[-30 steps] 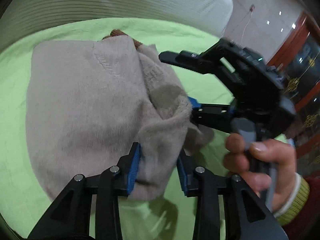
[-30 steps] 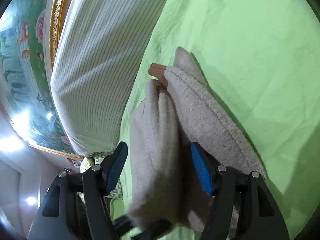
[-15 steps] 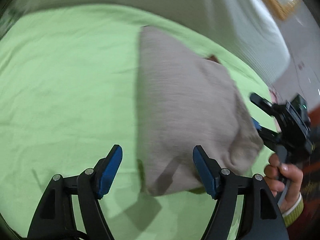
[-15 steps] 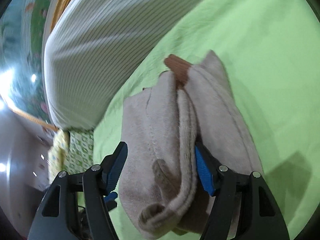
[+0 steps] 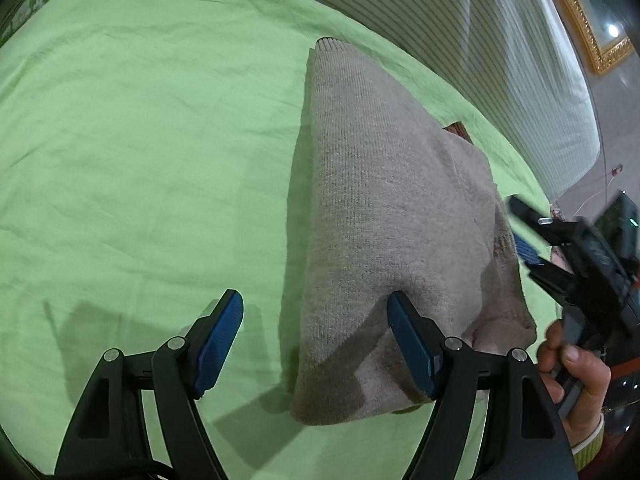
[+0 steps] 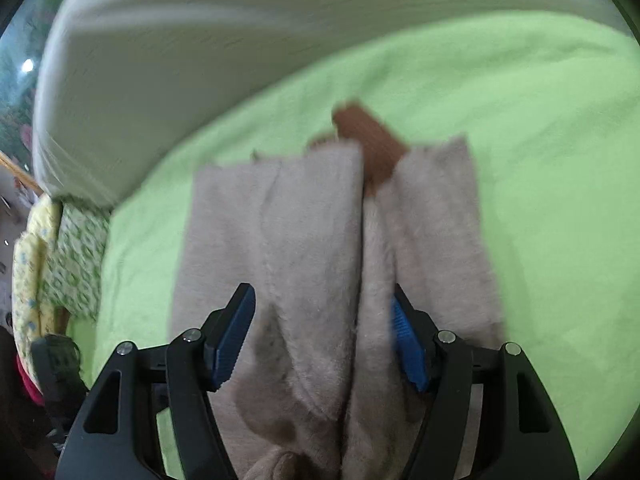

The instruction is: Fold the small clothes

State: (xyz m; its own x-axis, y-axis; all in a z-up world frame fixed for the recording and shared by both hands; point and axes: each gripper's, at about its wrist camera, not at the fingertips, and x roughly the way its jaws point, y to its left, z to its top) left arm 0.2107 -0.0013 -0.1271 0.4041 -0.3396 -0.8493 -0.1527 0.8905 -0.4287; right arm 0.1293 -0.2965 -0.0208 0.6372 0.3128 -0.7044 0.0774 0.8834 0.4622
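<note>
Your left gripper (image 5: 314, 340) is wide open, empty; the folded beige sweater (image 5: 384, 216) stretches away, just right of it (your right gripper (image 6: 320, 340), also open, straddles its near end).

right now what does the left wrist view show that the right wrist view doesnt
Only the left wrist view: the open left gripper beside the sweater, the right hand holding its tool, and a gold frame.

Only the right wrist view: the right gripper with folds of the sweater between its fingers, a wider stretch of the brown cuff, and a patterned pillow.

Both: the beige sweater, the green sheet and the striped bedding.
</note>
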